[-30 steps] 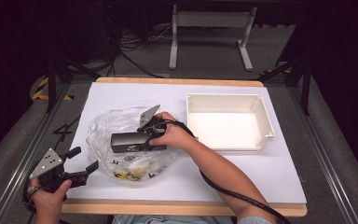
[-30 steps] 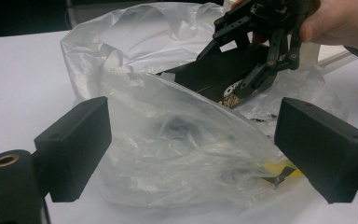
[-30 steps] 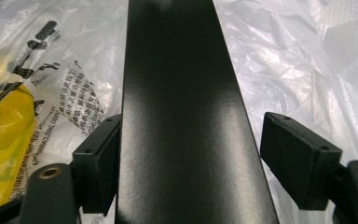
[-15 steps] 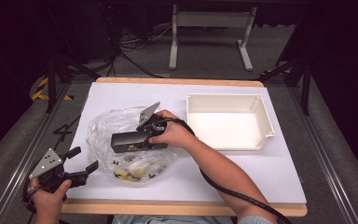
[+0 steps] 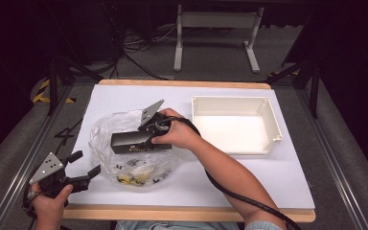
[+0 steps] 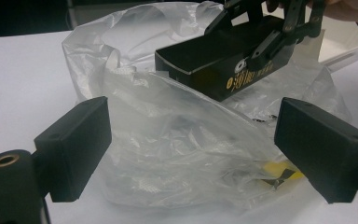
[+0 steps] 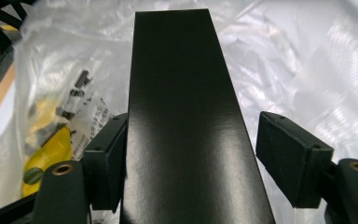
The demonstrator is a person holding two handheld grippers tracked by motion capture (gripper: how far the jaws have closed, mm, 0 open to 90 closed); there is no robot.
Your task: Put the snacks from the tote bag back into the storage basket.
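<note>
Crinkled clear plastic bag (image 5: 124,143) surrounds glossy black box (image 5: 132,142).

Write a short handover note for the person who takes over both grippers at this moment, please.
Right gripper: jaws have just been closing, now shut on the black box, which is tilted above the clear plastic bag.
Left gripper: open, holding nothing, at the table's near left, pointing at the bag.
Things: the bag lies left of centre on the white table, with yellow packets inside. The white tray at right is empty.
Done: box gripped and raised.
Left: probably carry the box to the tray, then the other bag contents; the left gripper may need to hold the bag.
</note>
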